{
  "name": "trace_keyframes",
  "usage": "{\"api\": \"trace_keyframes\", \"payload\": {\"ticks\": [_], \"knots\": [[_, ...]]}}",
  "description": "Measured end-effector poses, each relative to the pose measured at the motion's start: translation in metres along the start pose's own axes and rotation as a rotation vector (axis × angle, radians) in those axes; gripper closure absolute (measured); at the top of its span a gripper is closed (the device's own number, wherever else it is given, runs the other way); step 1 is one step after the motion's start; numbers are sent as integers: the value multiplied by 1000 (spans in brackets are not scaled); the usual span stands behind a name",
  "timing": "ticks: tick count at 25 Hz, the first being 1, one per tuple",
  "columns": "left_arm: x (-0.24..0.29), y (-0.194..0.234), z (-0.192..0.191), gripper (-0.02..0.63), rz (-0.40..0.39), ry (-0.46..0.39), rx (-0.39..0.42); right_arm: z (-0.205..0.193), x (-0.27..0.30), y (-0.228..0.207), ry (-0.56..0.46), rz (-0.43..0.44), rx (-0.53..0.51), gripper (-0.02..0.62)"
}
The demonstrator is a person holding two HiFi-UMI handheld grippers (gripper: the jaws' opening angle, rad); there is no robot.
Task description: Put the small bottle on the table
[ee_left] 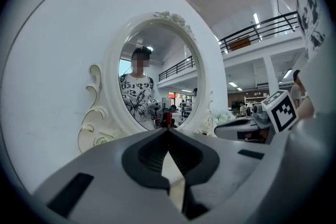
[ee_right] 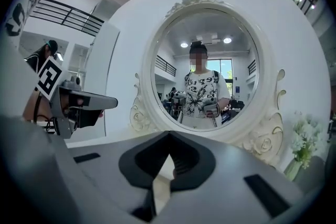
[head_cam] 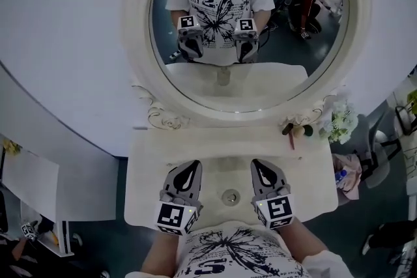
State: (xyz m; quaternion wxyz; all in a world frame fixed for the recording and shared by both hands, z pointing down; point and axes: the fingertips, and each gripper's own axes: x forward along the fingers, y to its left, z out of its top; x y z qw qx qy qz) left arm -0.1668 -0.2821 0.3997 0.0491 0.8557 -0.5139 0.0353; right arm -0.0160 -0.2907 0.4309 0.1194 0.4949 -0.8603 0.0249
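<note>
Both grippers hover side by side over the front of a white dressing table (head_cam: pixel 148 169). My left gripper (head_cam: pixel 193 166) is shut with nothing in it, and its tips meet in the left gripper view (ee_left: pixel 168 130). My right gripper (head_cam: pixel 258 165) is also shut and empty, with its tips closed in the right gripper view (ee_right: pixel 168 135). What looks like a small bottle with a blue part (head_cam: pixel 340 175) lies on a pink thing (head_cam: pixel 348 180) just off the table's right edge, well away from both grippers. It does not show in either gripper view.
A large oval mirror (head_cam: pixel 247 23) in an ornate white frame stands at the table's back and reflects the person and both grippers. Small items (head_cam: pixel 296 131) and white flowers (head_cam: pixel 340 122) sit at the back right corner. A round knob (head_cam: pixel 230 196) lies between the grippers.
</note>
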Motion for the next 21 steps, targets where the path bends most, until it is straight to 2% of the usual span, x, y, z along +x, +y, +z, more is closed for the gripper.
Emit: {"api": "trace_keyframes", "payload": {"ticks": [9,16,21], "knots": [[0,-13,-1,588,-57,-2,-21,10,1,1,-21,11,9,579],[-1,-30,1,588,-109,-6,28,9,-5,7,-11,25,5,578],[-1,-36,-1,588,-121,3,34,10,-9,9,-14,30,7,580]]}}
